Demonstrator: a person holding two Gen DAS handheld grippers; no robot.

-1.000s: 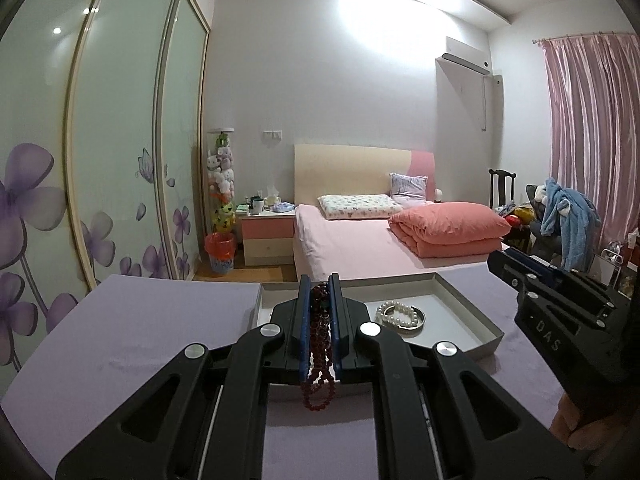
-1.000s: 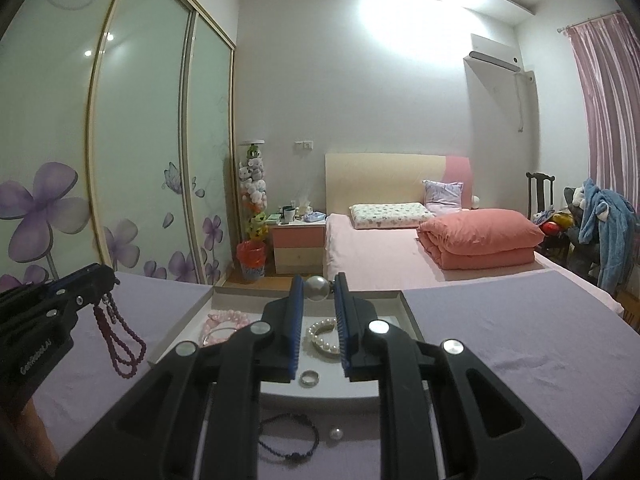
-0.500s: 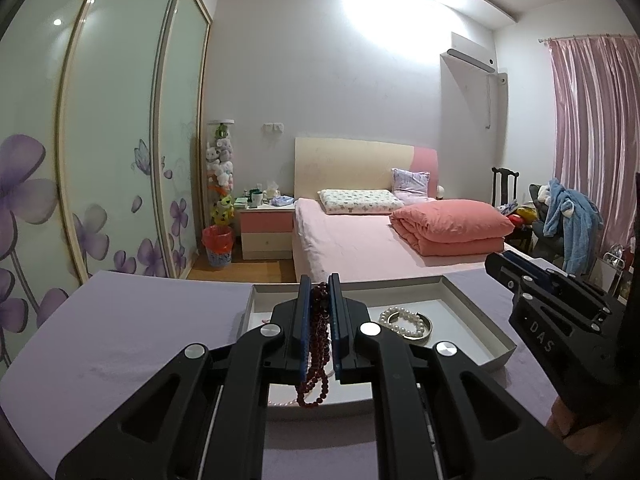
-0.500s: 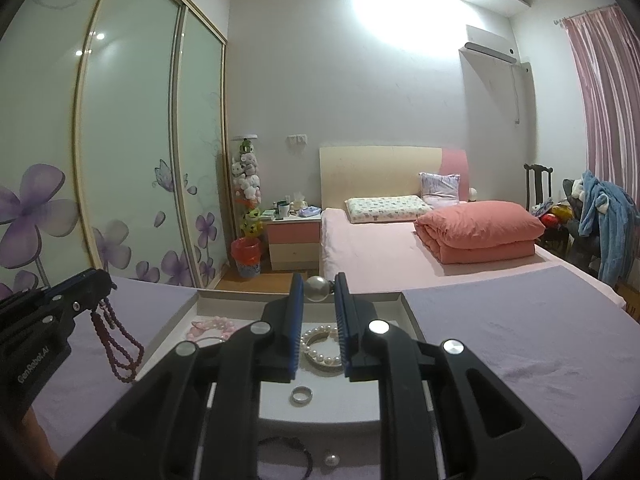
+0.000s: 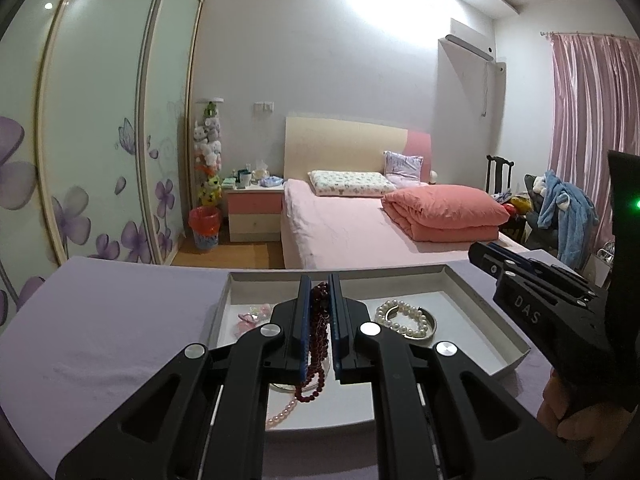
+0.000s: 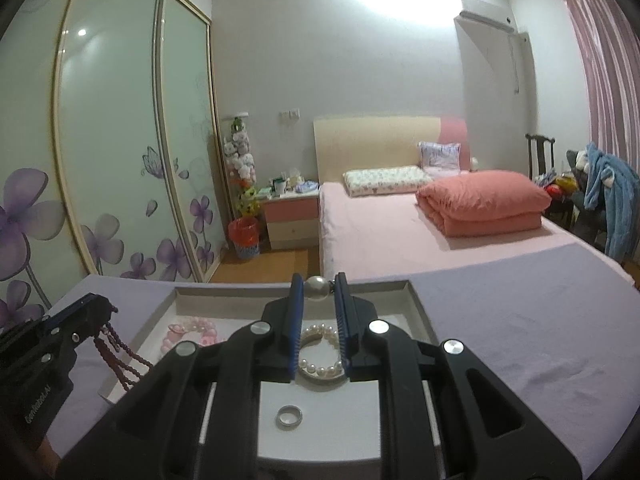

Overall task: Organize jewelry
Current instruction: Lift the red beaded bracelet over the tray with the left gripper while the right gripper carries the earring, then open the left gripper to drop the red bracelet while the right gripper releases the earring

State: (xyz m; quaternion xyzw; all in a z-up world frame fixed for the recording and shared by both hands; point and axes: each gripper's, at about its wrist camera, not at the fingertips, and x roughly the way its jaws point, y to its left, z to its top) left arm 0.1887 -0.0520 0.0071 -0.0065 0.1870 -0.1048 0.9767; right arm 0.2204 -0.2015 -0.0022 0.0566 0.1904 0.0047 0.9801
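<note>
Dark red beads (image 5: 316, 344) are hanging from the left gripper (image 5: 319, 320), its jaws pinching the strand above the white tray (image 5: 484, 316) — the loops are dangling over a pink pearl string (image 5: 282, 412). Beside it the right gripper (image 6: 318, 312) is clamping a large pearl (image 6: 318, 288) at its tips, over a silver ring (image 6: 289, 416) and a pearl bracelet (image 6: 320, 360). Farther off, the tray is sitting on a lilac cloth (image 6: 520, 320) — a pink bed (image 6: 400, 232) behind.
</note>
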